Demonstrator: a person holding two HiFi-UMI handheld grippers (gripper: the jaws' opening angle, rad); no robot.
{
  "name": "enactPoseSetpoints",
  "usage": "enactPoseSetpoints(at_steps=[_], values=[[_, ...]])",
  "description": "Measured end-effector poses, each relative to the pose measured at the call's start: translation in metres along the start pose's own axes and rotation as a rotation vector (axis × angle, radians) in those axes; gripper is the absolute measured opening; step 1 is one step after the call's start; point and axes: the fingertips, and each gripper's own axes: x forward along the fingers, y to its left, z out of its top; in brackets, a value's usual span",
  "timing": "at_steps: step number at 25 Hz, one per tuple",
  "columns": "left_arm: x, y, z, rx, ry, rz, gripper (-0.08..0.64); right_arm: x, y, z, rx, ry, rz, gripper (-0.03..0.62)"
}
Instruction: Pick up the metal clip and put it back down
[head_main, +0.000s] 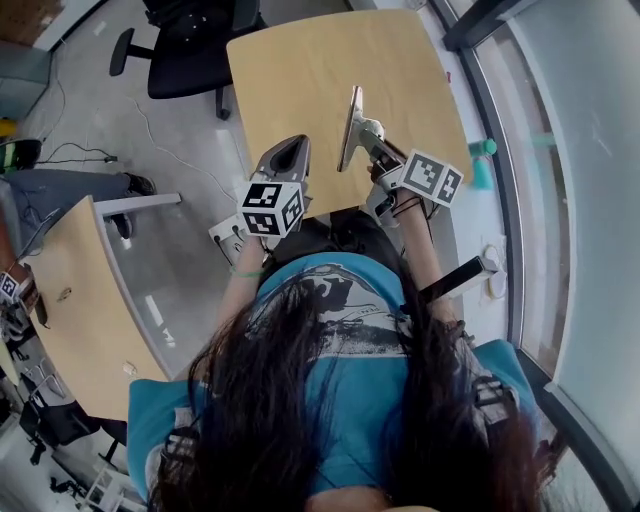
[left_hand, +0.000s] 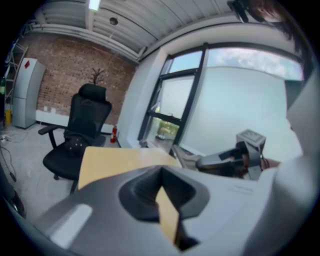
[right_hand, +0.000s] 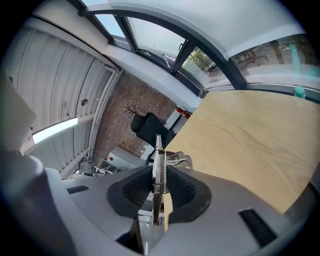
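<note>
The metal clip is a long silver spring clip, held on edge above the wooden table. My right gripper is shut on it near its spring end. In the right gripper view the clip stands upright between the dark pads and juts out past the right gripper. My left gripper hovers over the table's near edge, just left of the clip. Its jaws meet at the tips with nothing in them. From the left gripper the right gripper shows to the right.
A black office chair stands beyond the table's far left corner. A second wooden desk is at the left. A window wall runs along the right, with a teal object on its sill.
</note>
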Motion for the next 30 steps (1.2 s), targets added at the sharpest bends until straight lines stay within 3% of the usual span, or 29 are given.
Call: enactPoseSetpoints(at_steps=[9,20,30], values=[[-0.015,0.006,0.0,-0.034,-0.012,-0.033,0.003,-0.014,0.02,-0.016,-0.011,-0.036,0.005,0.094],[-0.015,0.001,0.0,0.014,0.012,-0.076,0.002,-0.015,0.021,-0.019,-0.013,-0.04,-0.011,0.094],[-0.009,0.001,0.006,-0.001,-0.026,-0.048,0.003,-0.015,0.016,-0.015,-0.014,-0.031,-0.015,0.094]])
